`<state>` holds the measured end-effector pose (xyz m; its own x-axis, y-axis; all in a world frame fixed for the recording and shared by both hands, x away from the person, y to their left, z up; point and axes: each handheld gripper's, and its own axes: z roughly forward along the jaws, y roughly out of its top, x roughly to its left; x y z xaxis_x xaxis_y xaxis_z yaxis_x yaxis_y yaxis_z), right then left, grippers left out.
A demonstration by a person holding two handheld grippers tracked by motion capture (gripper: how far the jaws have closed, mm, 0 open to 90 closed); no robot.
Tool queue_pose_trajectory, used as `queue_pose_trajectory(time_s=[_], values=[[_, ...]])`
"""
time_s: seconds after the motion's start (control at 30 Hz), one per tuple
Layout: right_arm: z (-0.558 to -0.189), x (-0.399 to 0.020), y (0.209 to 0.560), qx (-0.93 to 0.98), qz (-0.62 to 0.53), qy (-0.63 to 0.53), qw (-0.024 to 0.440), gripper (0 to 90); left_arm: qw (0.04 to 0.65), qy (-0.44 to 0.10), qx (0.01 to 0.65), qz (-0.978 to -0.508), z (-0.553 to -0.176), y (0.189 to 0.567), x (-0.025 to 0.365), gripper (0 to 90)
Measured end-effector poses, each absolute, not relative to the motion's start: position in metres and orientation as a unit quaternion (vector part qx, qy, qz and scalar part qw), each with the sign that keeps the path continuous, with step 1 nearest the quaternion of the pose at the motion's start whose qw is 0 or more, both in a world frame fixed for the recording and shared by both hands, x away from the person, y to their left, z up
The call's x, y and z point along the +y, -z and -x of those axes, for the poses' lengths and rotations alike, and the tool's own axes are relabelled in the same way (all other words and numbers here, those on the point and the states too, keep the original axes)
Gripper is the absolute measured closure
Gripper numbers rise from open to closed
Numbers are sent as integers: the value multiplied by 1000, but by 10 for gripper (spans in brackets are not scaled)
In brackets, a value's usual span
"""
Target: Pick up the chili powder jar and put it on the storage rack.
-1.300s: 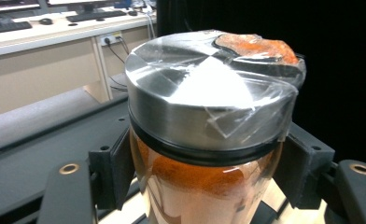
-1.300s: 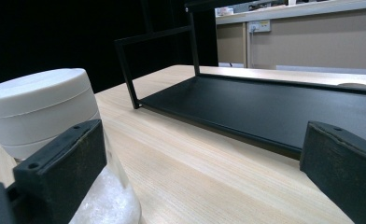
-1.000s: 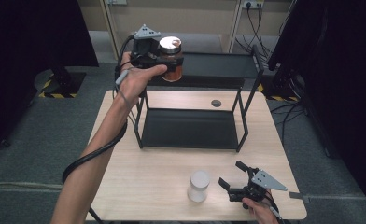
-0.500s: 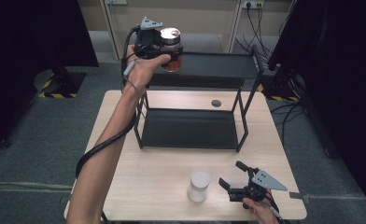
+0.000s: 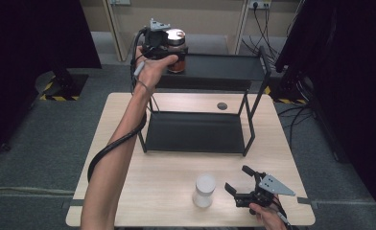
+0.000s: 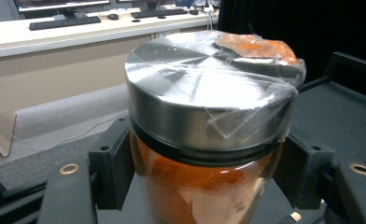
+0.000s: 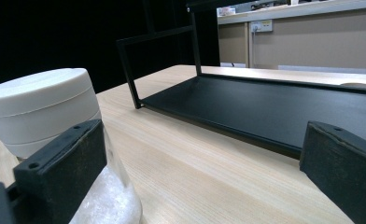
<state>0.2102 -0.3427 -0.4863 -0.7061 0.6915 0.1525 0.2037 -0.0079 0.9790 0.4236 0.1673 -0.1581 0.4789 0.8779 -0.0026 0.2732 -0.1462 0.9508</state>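
Observation:
A glass jar of orange powder with a steel lid (image 5: pixel 176 49) (image 6: pixel 204 116) is clamped between the jaws of my left gripper (image 5: pixel 169 53) (image 6: pixel 204 182), which is shut on it. The jar is at the left end of the black rack's top shelf (image 5: pixel 224 67), at about shelf height; I cannot tell whether it touches the shelf. A white-lidded jar of white grains (image 5: pixel 205 190) (image 7: pixel 45 112) stands on the wooden table (image 5: pixel 147 191) near the front. My right gripper (image 5: pixel 240 183) (image 7: pixel 200 172) rests open just right of it, with one jaw beside the jar.
The rack's lower shelf (image 5: pixel 195 132) (image 7: pixel 274 109) is a bare black tray at table level. A small dark disc (image 5: pixel 222 106) lies on the table behind the rack. Black curtains stand on both sides, and cables trail on the floor at the back right.
My left hand has carried the orange jar to the right and farther back, over the left end of the top shelf. The right gripper and white jar have stayed put.

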Motion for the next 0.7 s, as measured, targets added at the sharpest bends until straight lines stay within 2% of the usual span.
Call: queue_pose_trajectory(time_s=[0.6,0.67,0.7], values=[[-210,-342,487,679,-328,-628,193,9,515,-310,418,-681,-426,174,167,300],[-210,-342,487,679,-328,-628,192,9,526,-300,429,-670,-426,177,168,269],[-210,-342,487,679,-328,-628,192,9,529,-299,431,-667,-425,178,168,224]])
